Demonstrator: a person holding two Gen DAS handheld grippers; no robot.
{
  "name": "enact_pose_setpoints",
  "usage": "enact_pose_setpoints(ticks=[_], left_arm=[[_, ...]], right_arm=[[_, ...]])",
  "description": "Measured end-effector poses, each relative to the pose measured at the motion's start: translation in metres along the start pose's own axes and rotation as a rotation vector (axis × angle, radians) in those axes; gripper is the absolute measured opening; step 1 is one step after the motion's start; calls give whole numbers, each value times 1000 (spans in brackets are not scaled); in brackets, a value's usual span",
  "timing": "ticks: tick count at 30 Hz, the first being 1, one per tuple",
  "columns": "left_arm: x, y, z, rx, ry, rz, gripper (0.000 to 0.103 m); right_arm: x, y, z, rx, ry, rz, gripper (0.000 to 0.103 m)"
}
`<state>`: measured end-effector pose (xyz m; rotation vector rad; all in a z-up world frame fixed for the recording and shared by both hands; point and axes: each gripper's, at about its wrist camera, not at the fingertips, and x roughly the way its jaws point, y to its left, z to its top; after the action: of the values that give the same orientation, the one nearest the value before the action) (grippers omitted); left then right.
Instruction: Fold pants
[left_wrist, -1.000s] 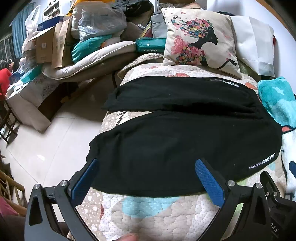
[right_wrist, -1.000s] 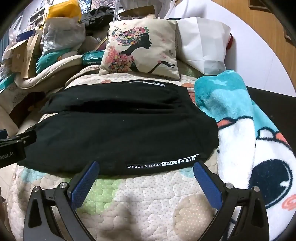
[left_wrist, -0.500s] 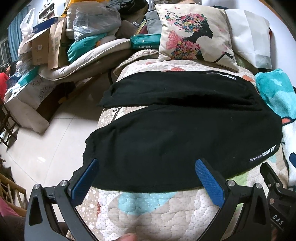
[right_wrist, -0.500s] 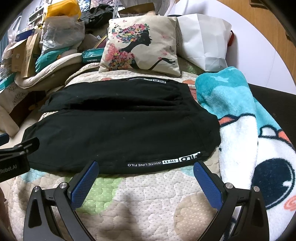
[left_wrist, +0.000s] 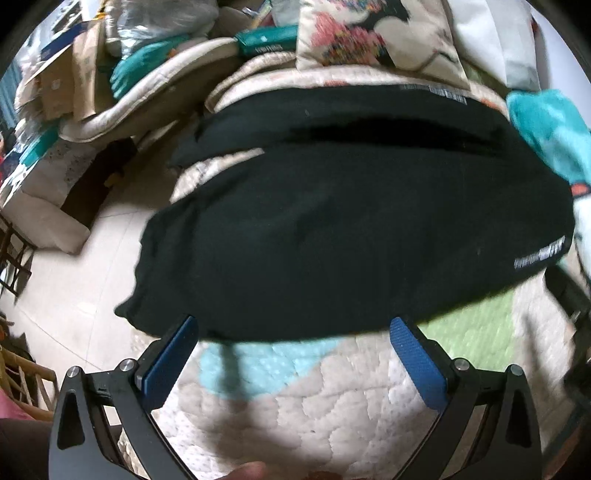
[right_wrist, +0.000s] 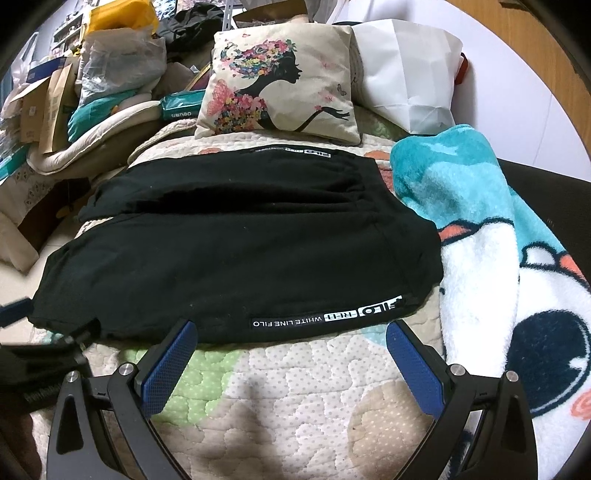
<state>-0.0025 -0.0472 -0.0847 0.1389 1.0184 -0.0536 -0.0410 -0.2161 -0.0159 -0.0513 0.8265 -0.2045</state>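
Black pants (right_wrist: 236, 251) lie flat across a quilted bedspread (right_wrist: 295, 391), both legs running to the left, waistband at the right by the white label strip (right_wrist: 325, 316). In the left wrist view the same pants (left_wrist: 332, 240) fill the middle, blurred. My left gripper (left_wrist: 293, 358) stands open just short of the near leg's hem edge, nothing between its blue pads (left_wrist: 170, 363). My right gripper (right_wrist: 290, 360) is open too, its pads (right_wrist: 413, 369) straddling the near edge under the label without touching the cloth.
A flower-print cushion (right_wrist: 280, 81) and a white bag (right_wrist: 410, 70) stand at the far end of the bed. A teal and white fleece blanket (right_wrist: 498, 258) lies along the right side. Boxes, bags and bedding (right_wrist: 92, 92) pile up at the left, beyond a strip of tiled floor (left_wrist: 74, 266).
Both grippers have moved forward toward the near edge of the pants; the left one moved faster and its view is now blurred. The pants have not moved.
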Motion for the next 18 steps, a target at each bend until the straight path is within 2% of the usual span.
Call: enact_pose_setpoints(ticks=[1,4,8,15,18], left_arm=[[4,-3,-3,15,20,2,103],[5,-2,-8,-7,7,-2,103],[9,14,-17,-117,11,-93,103],[2,4,-29,-49,-76,-72,103],[-3,1,-30,-16,-82,-56,103]], right_arm=[[0,-1,0,3,1,0,103],[-1,-3,0,12,1,1,103],[-3,-7,1,25,-3,3,103],[-9,-16,9,62,-28,9,103],[-15,-20,10,85,-40,30,103]])
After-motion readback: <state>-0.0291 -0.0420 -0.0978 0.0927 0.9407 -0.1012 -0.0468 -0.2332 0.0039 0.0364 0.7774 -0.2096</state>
